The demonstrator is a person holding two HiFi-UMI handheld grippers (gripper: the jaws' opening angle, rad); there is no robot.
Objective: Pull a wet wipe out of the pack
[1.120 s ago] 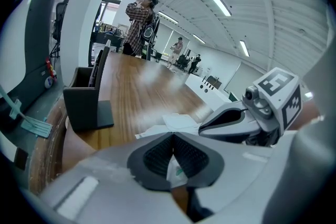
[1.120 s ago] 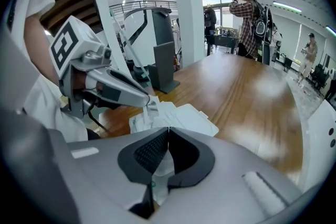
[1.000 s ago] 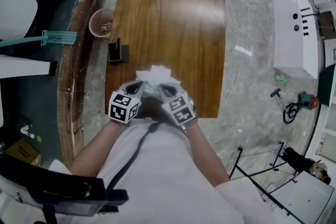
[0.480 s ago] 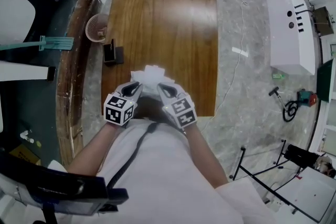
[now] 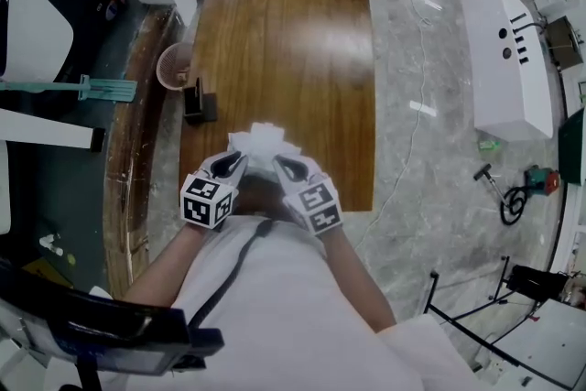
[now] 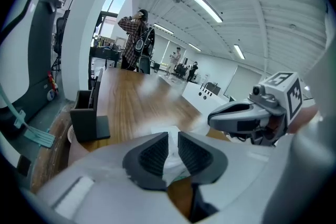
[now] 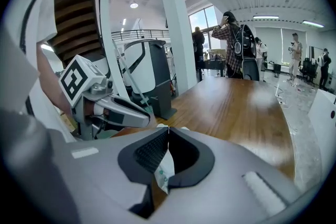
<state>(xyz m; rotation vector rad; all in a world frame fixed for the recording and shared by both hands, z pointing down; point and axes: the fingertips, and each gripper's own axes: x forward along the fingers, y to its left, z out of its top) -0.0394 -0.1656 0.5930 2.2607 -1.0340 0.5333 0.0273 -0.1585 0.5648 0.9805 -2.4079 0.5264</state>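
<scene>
Wooden table, black holder at edge

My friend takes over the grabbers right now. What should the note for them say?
Left gripper: fingers apart, just been opening; the white pack sits between them, not pressed.
Right gripper: shut on the pack.
Pack is at the near end of the wooden table, between both grippers.
Done: pack gripped. Left: pull out a wipe; none is clearly out yet.
</scene>
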